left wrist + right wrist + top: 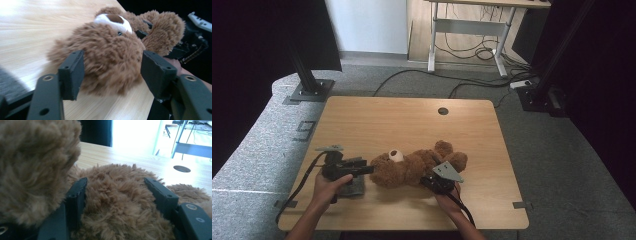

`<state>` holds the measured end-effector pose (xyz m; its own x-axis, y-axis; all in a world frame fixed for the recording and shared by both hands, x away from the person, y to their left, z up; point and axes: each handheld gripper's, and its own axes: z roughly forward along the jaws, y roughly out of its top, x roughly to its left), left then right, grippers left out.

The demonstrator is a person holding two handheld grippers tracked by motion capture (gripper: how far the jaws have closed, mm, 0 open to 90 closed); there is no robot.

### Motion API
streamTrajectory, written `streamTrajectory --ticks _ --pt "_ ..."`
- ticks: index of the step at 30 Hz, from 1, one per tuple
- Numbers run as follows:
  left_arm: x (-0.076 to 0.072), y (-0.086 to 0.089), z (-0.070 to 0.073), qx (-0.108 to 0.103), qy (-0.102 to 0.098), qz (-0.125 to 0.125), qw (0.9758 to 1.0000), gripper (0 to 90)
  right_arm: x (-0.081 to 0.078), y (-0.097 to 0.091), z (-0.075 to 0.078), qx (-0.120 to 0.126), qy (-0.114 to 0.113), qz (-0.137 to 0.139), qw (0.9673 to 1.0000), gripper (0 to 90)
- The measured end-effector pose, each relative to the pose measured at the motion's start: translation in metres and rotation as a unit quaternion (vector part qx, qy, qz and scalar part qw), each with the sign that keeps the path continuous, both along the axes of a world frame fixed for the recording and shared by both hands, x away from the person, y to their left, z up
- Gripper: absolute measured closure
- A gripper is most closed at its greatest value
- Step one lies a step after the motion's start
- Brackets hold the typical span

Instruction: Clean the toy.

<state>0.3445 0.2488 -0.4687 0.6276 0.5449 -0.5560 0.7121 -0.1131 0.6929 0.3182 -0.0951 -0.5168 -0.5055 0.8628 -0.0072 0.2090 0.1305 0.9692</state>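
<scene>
Step in hand, as judged: handling of the teddy bear (414,167), with the right gripper holding and the left gripper coming in for a grip on the head.

Left side. The left gripper (362,166) lies level near the front-left part of the table (377,117), jaws pointing at the bear's head. In the left gripper view the left gripper (111,71) has its jaws spread wide, one on each side of the head (110,52). The pads (73,72) stand at the fur's edge; no firm press is evident, so the jaws count as open and holding nothing. A grey cloth (353,187) lies on the table under this hand (328,186), close to the front edge.

Centre. The bear lies on its back, front of centre, head toward the left edge, white muzzle (395,155) up, legs toward the right edge.

Right side. The right gripper (434,181) sits at the bear's front flank. In the right gripper view the right gripper (116,192) has both pads (77,195) sunk in the fur of the body (117,202): moderately wide, clamped on the bear.

Next move, as judged: centre the left jaws on the head, then close until the plush compresses evenly. The right grip should hold steady to prevent the bear from sliding.

Limits of view:
- Left gripper view: blurred; pad contact uncertain.
- Right gripper view: a limb (35,167) blocks the left half; which limb cannot be told.
- High view: the right jaws are covered by the grey plate (448,171) and the fur.
- The cloth is partly covered by the hand.
</scene>
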Motion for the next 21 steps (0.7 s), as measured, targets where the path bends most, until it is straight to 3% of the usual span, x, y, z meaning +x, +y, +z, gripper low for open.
streamTrajectory --ticks 10,14,21 --pt "0.001 -0.026 -0.014 0.036 0.005 -0.011 0.9993 27.6 -0.002 0.000 -0.001 -0.002 -0.001 0.003 1.0000 38.2" --pt "-0.004 -0.034 -0.023 0.068 -0.003 -0.015 0.9976 27.1 -0.006 0.002 -0.002 -0.008 -0.001 0.010 0.9999 38.3" --pt "-0.012 -0.038 -0.028 0.100 -0.016 -0.020 0.9947 30.4 -0.017 -0.003 -0.002 -0.006 0.012 0.029 0.9995 40.4"
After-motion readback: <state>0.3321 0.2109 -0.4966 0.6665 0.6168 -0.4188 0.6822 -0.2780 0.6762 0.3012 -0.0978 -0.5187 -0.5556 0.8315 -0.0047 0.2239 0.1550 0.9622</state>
